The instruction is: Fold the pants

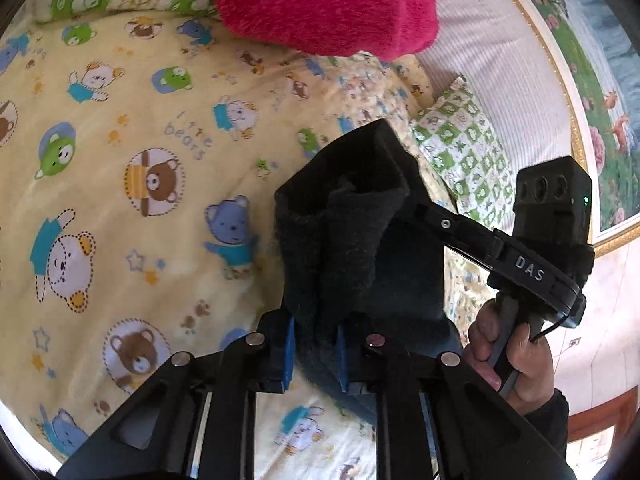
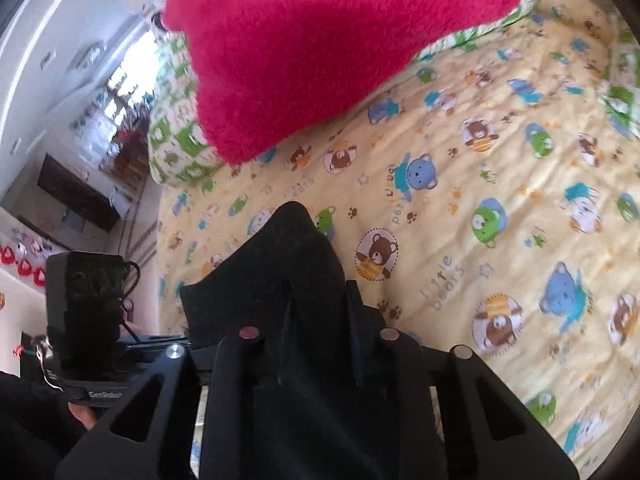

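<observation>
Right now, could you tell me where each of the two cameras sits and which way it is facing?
Left wrist: on the left gripper, looking forward and down at the bear-print bedsheet; its blue-padded fingers clamp the dark pants; the right gripper and the hand holding it show at right.
Right wrist: on the right gripper, looking along its fingers over the pants toward the sheet; the left gripper's housing shows at left.
Shared: pants, bedsheet, pink fluffy garment.
</observation>
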### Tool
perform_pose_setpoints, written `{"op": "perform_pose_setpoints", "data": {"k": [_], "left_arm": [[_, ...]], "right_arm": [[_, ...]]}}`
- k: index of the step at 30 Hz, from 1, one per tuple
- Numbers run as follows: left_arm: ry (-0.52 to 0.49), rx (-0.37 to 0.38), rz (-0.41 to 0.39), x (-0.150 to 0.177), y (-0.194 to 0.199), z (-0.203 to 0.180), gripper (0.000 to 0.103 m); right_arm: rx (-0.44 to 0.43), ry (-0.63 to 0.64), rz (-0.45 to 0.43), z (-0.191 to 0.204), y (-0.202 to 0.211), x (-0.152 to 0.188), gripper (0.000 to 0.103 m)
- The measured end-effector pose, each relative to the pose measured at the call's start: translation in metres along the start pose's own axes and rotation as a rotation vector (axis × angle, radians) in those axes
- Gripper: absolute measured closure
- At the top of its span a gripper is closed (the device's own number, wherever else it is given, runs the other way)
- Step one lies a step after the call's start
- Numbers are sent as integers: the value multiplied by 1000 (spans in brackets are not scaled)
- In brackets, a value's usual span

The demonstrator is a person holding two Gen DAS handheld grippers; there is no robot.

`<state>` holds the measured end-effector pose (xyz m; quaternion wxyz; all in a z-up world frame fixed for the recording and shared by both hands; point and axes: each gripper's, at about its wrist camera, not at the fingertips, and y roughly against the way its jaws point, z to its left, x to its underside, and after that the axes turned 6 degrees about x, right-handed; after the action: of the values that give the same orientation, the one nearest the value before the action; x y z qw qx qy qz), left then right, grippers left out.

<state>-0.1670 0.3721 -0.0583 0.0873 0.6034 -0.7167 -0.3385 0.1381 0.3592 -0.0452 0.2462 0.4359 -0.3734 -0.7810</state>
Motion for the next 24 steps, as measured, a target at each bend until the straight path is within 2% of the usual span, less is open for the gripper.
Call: {"op": "perform_pose_setpoints", "data": {"k": [9, 15, 24], "left_arm": [[-80, 45, -17, 3, 9, -39, 90], [-179, 76, -18, 9, 12, -78, 90], [-339, 143, 10, 41, 10, -140, 90]], "right_arm": [[-25, -59, -122, 0, 54, 16, 79], [-11, -109, -216, -3, 92, 33, 79], [11, -177, -350, -11, 158, 74, 79]]}}
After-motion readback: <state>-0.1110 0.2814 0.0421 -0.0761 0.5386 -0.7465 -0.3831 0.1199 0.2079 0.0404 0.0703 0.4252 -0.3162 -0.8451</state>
